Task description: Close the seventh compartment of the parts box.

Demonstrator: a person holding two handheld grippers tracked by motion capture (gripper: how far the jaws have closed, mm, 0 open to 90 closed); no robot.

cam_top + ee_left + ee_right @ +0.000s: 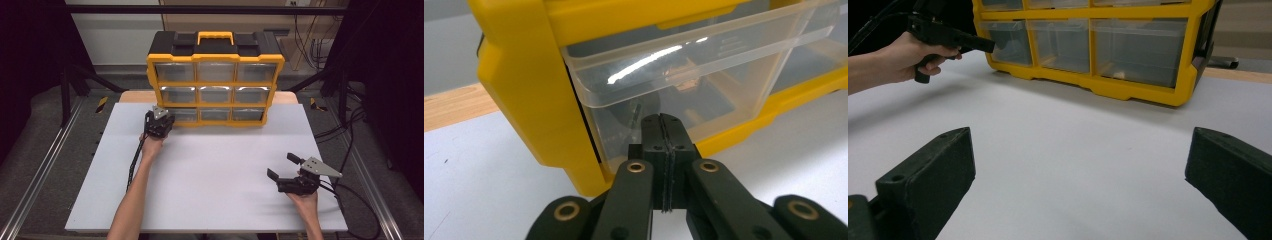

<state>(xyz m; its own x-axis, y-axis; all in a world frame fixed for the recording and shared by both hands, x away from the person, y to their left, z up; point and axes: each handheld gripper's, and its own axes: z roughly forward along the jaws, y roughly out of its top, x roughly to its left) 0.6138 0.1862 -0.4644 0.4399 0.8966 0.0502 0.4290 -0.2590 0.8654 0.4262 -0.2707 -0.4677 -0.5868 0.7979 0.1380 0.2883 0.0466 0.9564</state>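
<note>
Pulling looks like the step in hand: bottom-left clear drawer [664, 85] of the yellow parts organizer [215, 80] sits directly ahead of the left gripper [663, 122], drawer partly out of its slot, front face touching or just off the jaw tips, can't tell which. Left jaws pressed fully together, nothing between them, tips aimed at the lower front wall of the drawer. Something small and brownish shows inside through the plastic, too blurred to name. In the high view left gripper [159, 122] is at the cabinet's lower left corner, at the bottom row; drawer [181, 115] just beyond its tips. To do this well, my read: closed tips can only nudge or hook, so either catch the drawer's lip from under and draw straight back along the slot, or spread the jaws and pinch the front lip before pulling. Keep the pull level, no twist, or the drawer may bind against the yellow frame beside the tips. Organizer isn't held down, could slide on the white table [210, 170]. Right gripper [290, 176] rests well apart, near the person's side, jaws spread wide and empty; in the right gripper view its jaws point toward the organizer's [1148, 60] front, so it could come forward and brace the case.
</note>
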